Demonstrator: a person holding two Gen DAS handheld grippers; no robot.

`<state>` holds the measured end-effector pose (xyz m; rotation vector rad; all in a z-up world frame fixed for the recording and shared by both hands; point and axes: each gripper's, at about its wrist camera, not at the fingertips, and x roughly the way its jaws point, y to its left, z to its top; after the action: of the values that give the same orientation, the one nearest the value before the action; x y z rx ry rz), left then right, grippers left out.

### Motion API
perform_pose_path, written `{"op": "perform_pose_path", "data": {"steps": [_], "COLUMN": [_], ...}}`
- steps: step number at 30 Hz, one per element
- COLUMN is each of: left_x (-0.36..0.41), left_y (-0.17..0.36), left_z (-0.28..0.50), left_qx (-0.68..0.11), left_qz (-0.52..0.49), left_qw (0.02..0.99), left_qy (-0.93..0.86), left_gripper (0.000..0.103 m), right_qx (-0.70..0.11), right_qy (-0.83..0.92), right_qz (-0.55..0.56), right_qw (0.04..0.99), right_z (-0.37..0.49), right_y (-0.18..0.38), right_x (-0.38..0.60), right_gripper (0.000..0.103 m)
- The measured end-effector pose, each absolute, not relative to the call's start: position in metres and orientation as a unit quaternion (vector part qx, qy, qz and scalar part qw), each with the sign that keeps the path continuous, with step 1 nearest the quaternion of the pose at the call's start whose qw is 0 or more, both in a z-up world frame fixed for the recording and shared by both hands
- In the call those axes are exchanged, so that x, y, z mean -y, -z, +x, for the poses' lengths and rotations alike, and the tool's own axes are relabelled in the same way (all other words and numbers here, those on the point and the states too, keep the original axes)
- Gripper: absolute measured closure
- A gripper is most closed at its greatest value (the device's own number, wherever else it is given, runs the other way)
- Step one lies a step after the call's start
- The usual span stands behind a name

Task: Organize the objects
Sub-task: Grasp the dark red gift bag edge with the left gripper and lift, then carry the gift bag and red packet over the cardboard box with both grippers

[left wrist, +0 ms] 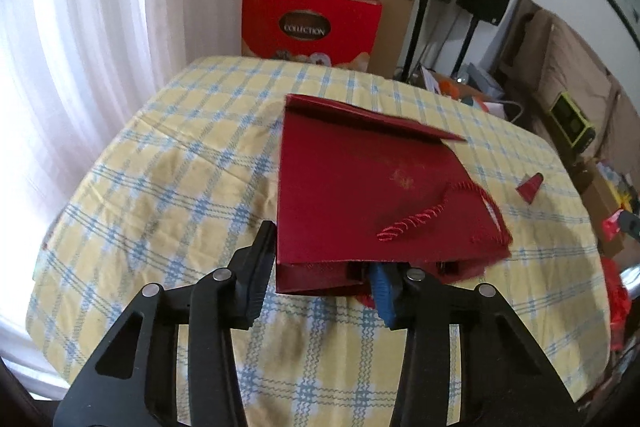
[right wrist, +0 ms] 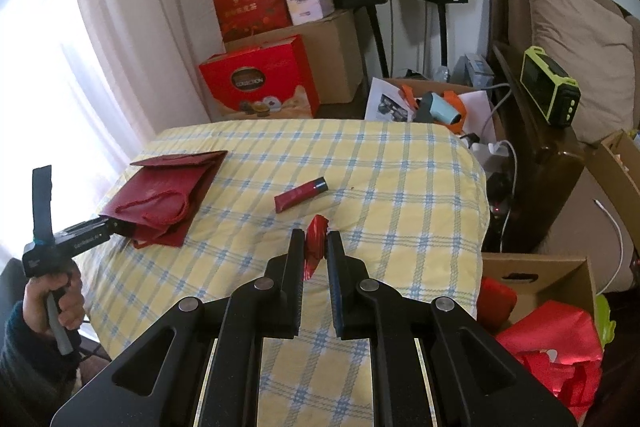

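Left wrist view looks down the left tool (left wrist: 320, 267) at a dark red paper bag (left wrist: 360, 195) lying flat on the checked tabletop (left wrist: 160, 167), its open mouth turned toward the camera and its twisted cord handle (left wrist: 416, 223) draped across the upper face. One finger stands outside the bag's near left corner and the blue-padded finger reaches into the mouth, so the near layers of the bag sit between them; whether the pads already press on the paper I cannot tell. The bag's long axis runs away from this tool toward the far edge, so the opening meets it head on. In the right wrist view the right tool (right wrist: 316, 247) is nearly pressed together, pinching a crumpled piece of shiny red foil (right wrist: 316, 243) upright above the cloth. From there the bag lies well off to the left, with its mouth at the left tool; a red tube (right wrist: 301, 194) lies between, nearer the right tool, slanting up to the right.
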<state>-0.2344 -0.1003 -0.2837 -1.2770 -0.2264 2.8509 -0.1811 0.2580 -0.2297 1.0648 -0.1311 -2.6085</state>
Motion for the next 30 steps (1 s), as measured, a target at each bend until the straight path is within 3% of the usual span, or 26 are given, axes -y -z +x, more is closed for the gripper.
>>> {"op": "perform_pose_path", "data": {"steps": [13,14,15,30], "left_x": [0.101,0.102,0.104,0.097], "left_y": [0.243,0.239,0.235,0.184], "left_z": [-0.214,-0.212,-0.21,-0.182], "left_qx": [0.075,0.077,0.084,0.085], "left_qz": [-0.37,-0.367,-0.366,-0.329], "left_qw": [0.009,0.011,0.018,0.039], "left_qy": [-0.926,-0.927,-0.927,-0.94], "left_gripper": [0.064,0.07,0.094,0.102], "right_qx": [0.041,0.041,0.041,0.059], "right_qy": [0.916,0.917,0.917,0.93], "right_qz": [0.359,0.358,0.356,0.325], "right_qw": [0.173,0.174,0.174,0.159], "right_z": [-0.164,-0.162,-0.161,-0.117], "right_y": [0.211,0.21,0.208,0.17], "right_x": [-0.244,-0.243,-0.243,-0.277], "right_gripper": [0.093,0.093,0.093,0.093]}}
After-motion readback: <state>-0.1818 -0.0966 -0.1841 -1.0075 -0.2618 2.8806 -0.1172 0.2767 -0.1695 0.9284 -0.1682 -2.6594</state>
